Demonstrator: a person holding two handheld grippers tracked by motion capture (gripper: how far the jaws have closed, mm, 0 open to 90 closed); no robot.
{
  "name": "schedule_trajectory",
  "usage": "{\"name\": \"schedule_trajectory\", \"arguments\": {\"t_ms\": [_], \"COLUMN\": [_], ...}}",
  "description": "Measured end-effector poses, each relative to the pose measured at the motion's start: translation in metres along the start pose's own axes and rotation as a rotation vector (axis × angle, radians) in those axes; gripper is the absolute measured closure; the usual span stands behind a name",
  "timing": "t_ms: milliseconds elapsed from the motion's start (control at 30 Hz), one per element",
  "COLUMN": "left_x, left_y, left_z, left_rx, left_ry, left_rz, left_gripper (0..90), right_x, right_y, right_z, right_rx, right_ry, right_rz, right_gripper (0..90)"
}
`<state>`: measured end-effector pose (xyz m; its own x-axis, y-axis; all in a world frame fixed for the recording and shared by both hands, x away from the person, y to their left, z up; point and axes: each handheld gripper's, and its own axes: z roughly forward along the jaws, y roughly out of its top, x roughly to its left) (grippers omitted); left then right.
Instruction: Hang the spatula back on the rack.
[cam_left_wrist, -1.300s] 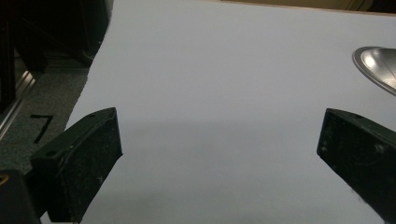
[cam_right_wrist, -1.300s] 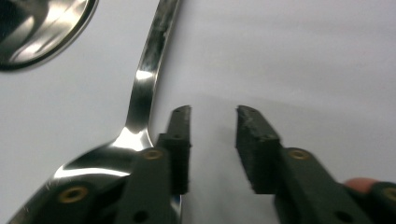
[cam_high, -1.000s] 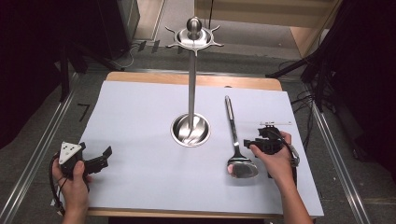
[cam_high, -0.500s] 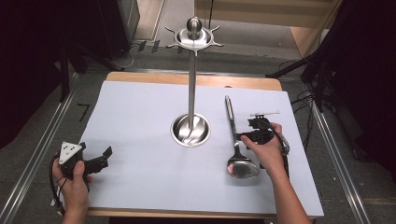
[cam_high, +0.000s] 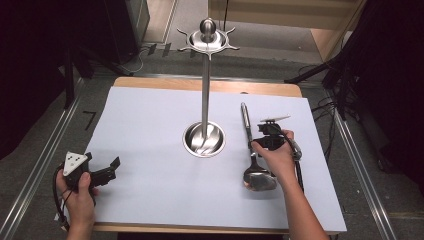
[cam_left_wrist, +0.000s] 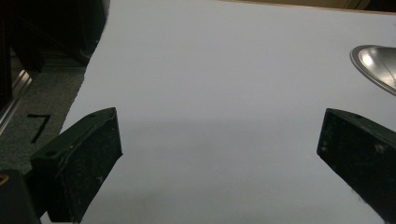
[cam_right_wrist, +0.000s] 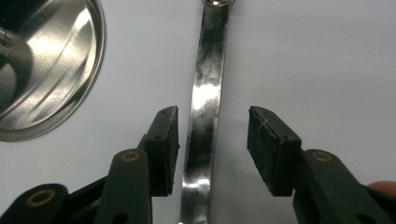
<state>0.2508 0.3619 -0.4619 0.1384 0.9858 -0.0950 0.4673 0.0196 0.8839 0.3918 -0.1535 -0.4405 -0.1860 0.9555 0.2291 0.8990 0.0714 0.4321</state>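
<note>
A steel ladle (cam_high: 245, 125) lies on the white sheet (cam_high: 150, 115), right of the stand, its bowl (cam_high: 259, 180) toward me. My right gripper (cam_high: 256, 142) points down over its handle. In the right gripper view the handle (cam_right_wrist: 205, 93) runs between the two pads; the left pad (cam_right_wrist: 163, 140) is nearly against it and the right pad (cam_right_wrist: 271, 140) stands clear. My right gripper (cam_right_wrist: 212, 123) has just been closing and is open around the handle. My left gripper (cam_high: 104, 162) rests at the front left, open and empty (cam_left_wrist: 219, 135).
A tall steel utensil stand rises from a round dish base (cam_high: 203, 139) at the sheet's middle, with a hooked crown (cam_high: 207, 37) on top. The base shows beside each gripper (cam_left_wrist: 376, 63) (cam_right_wrist: 46, 70). Metal rails (cam_high: 45, 155) flank the table.
My right gripper has moved left and away from me, from beside the ladle to over its handle. The left hand has not moved.
</note>
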Motion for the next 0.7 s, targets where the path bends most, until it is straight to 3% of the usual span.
{"name": "schedule_trajectory", "arguments": {"t_ms": [633,700], "left_x": [0.001,0.001], "left_y": [0.000,0.000], "left_z": [0.000,0.000], "left_rx": [0.007,0.007], "left_ry": [-0.004,-0.007], "left_rz": [-0.004,-0.003], "left_gripper": [0.5,0.5], "right_x": [0.013,0.015], "right_y": [0.004,0.005], "right_z": [0.009,0.010], "right_rx": [0.032,0.038], "right_ry": [-0.048,-0.071], "right_rz": [0.014,0.012], "right_gripper": [63.7,63.8]}}
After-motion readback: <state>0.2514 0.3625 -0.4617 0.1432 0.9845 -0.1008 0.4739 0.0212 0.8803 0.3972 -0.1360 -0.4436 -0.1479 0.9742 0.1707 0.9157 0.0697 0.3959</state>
